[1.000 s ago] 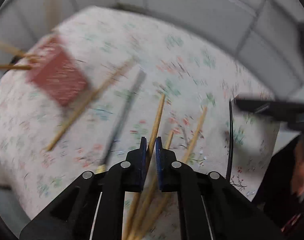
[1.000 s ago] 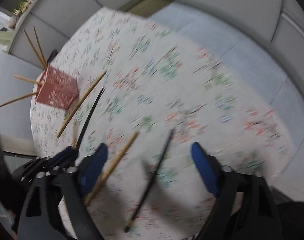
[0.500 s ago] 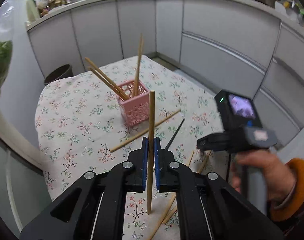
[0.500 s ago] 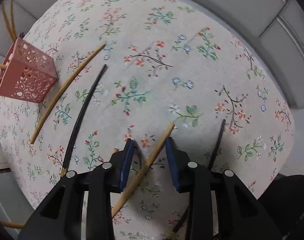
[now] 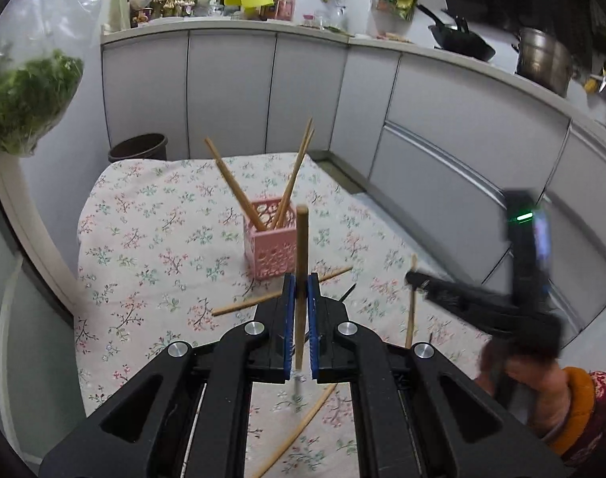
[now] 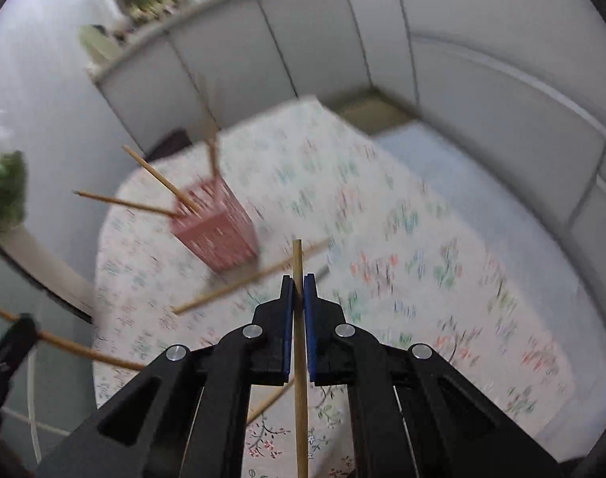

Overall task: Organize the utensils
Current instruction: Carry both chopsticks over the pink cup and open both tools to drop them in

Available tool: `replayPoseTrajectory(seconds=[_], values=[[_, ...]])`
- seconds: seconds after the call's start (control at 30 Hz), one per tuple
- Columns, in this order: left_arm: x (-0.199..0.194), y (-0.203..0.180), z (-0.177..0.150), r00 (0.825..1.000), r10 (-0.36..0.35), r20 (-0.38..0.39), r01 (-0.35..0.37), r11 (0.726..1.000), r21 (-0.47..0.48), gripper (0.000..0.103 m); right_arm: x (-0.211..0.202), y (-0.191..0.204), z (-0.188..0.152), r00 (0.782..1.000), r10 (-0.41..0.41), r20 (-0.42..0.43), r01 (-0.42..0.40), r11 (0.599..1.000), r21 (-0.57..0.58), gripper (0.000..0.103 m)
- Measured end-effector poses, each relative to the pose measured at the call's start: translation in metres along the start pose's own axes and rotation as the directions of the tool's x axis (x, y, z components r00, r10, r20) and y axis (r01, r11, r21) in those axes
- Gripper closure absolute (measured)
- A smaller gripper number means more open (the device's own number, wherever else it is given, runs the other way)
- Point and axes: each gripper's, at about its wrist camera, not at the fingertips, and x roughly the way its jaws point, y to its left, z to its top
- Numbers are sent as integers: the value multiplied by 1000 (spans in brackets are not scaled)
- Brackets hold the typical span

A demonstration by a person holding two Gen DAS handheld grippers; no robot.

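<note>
Both my claws are clamped tight, left gripper and right gripper each pinching one wooden chopstick upright mid-shaft so tips can drop straight into the pink holder at frame centre, more chopsticks loose on the tablecloth.

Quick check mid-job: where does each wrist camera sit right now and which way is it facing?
Left wrist: on the left gripper, looking down over the floral table at the pink holder; shut on a chopstick; the right hand shows.
Right wrist: on the right gripper, tilted, blurred, facing the table; shut on a thin chopstick; left gripper's edge at the frame's left.
Shared: pink holder, table, cabinets.
</note>
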Motion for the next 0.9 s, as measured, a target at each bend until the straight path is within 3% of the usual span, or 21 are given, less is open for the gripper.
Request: replayPoseTrajectory(seconds=[0.2,0.47,0.7,0.9], values=[[-12,-12,16,999,15,35,-14,1000,-18,98,-51,-3,41,990,66,122,-59,996,-62,97],[-16,-24,42,997,49,54,-48,999,-11,98,-63,-3,86,975,110,192,-98,993,-70,97],[-17,-20,82,988,76,136,-73,997,-25,98,-75,6,115,952,159,260,-145,987,-73,97],[11,-6,127,974,120,195,-108,992,-73,98,-62,12,138,938,188,291,-174,982,-74,97]])
